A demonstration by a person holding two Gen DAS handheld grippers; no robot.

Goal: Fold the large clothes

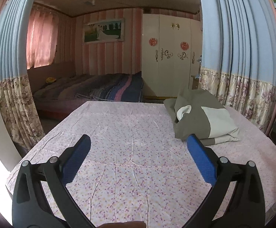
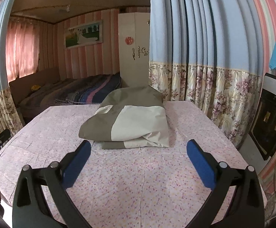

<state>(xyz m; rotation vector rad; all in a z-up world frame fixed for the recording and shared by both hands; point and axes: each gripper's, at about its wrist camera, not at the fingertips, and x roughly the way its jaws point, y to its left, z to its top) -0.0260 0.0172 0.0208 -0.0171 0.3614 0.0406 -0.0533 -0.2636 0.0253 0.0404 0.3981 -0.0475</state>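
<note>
Folded garment [image 2: 126, 121] on table [image 2: 157, 180], curtain [image 2: 204, 57] behind.

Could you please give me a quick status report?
Both hand-held grippers, left and right, open, empty. Grey-and-cream garment lies folded on floral cloth, untouched. Nothing in the way.
</note>
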